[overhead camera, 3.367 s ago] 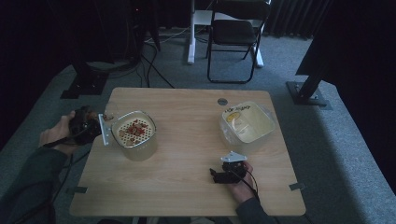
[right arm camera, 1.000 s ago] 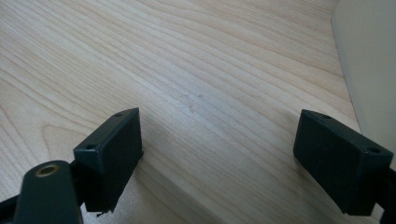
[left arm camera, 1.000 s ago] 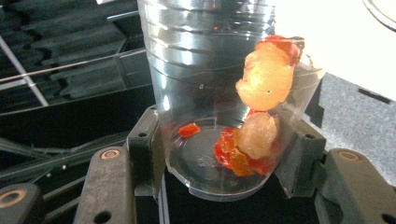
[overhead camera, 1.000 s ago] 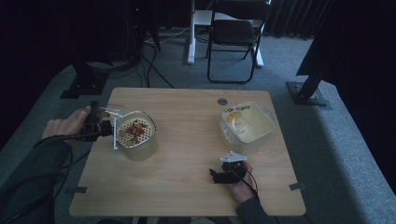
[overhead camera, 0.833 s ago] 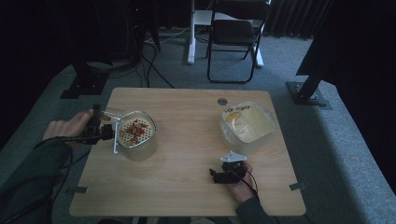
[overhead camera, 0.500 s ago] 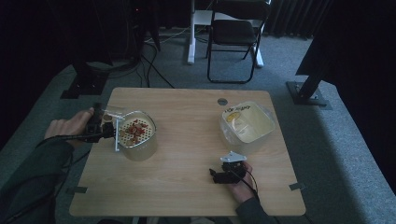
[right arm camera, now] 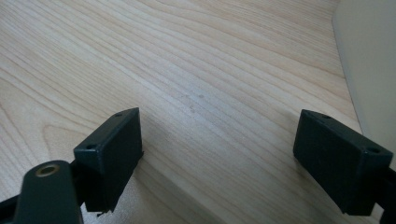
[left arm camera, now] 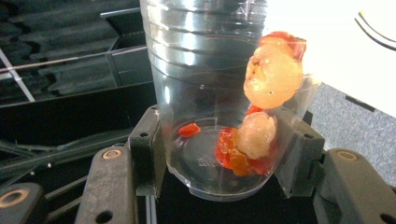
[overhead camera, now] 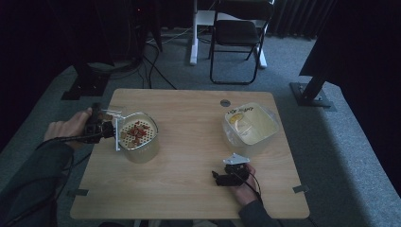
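My left gripper (overhead camera: 105, 128) is shut on a clear plastic cup (left arm camera: 205, 70) near its base. The cup (overhead camera: 115, 115) lies tipped on its side at the left rim of a metal strainer bowl (overhead camera: 143, 154), mouth toward the bowl. Pale and red food pieces (left arm camera: 273, 77) cling to the cup's inner wall. More red and pale bits (overhead camera: 137, 132) lie in the strainer. My right gripper (overhead camera: 218, 178) rests open on the wooden table (right arm camera: 196, 70) near the front edge, with nothing between its fingers (right arm camera: 112, 149).
A clear plastic tub (overhead camera: 235, 142) with yellowish contents stands at the right rear of the table. A round cable hole (overhead camera: 225, 102) sits near the back edge. A folding chair (overhead camera: 236, 38) and stand bases (overhead camera: 312, 92) are on the floor beyond.
The left hand has moved right to the strainer and the cup now lies tipped at its rim. Over the last second it holds steady. The right gripper has not moved.
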`<state>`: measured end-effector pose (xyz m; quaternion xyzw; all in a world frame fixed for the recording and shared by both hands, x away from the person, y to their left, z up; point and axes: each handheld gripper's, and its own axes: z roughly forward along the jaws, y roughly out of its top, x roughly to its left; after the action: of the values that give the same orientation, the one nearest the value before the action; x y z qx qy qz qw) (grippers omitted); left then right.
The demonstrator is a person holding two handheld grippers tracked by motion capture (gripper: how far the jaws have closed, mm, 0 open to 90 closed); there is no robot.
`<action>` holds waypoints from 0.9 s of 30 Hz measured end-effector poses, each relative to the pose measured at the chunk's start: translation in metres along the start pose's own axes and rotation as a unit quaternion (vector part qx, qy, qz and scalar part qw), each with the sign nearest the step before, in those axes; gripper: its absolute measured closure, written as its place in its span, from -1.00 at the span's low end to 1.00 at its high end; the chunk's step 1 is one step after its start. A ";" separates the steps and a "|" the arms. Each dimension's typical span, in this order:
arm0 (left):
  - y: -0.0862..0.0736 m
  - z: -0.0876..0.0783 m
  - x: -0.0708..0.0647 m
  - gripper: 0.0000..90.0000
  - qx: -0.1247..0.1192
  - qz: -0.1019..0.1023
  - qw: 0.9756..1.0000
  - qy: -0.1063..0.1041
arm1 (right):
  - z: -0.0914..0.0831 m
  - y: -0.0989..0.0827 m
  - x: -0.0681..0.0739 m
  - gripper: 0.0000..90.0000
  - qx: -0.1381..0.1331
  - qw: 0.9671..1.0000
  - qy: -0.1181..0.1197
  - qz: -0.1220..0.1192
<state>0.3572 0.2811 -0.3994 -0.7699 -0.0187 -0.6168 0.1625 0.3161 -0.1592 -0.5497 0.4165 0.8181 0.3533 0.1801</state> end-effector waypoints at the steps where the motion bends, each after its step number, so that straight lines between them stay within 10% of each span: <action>1: 0.000 0.000 0.000 -0.01 0.000 0.002 1.000 0.002 | 0.000 0.000 0.000 -0.66 0.000 1.000 0.000 -0.001; 12: 0.002 0.000 -0.003 -0.02 -0.009 -0.002 1.000 -0.003 | 0.000 0.000 0.000 -0.66 0.000 1.000 0.000 0.000; 16: 0.002 -0.001 0.000 -0.02 -0.017 -0.033 0.999 -0.021 | 0.000 0.000 0.000 -0.66 0.000 1.000 0.001 0.000; 17: 0.000 -0.001 0.004 -0.02 -0.030 -0.083 0.995 -0.040 | 0.000 0.000 0.000 -0.66 0.000 1.000 0.001 0.000; 21: 0.000 -0.001 0.009 -0.02 -0.055 -0.156 0.983 -0.080 | 0.000 0.000 0.000 -0.66 0.000 1.000 0.001 0.000; 22: 0.000 -0.001 0.009 -0.02 -0.055 -0.156 0.983 -0.080 | 0.000 0.000 0.000 -0.66 0.000 1.000 0.001 0.000; 23: -0.001 -0.001 0.012 -0.03 -0.071 -0.202 0.971 -0.103 | 0.000 0.000 0.000 -0.66 0.000 1.000 0.001 0.000; 25: -0.003 0.000 0.015 -0.03 -0.085 -0.243 0.958 -0.127 | 0.001 0.001 0.000 -0.66 0.000 1.000 0.002 -0.001; 26: -0.003 0.000 0.015 -0.03 -0.085 -0.243 0.958 -0.127 | 0.001 0.001 0.000 -0.66 0.000 1.000 0.002 -0.001; 27: -0.003 0.000 0.016 -0.03 -0.091 -0.264 0.950 -0.139 | 0.001 0.001 0.000 -0.66 0.000 1.000 0.002 0.000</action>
<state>0.3602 0.2814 -0.3833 -0.8273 -0.1875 -0.5233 -0.0813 0.3169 -0.1586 -0.5496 0.4157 0.8186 0.3540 0.1786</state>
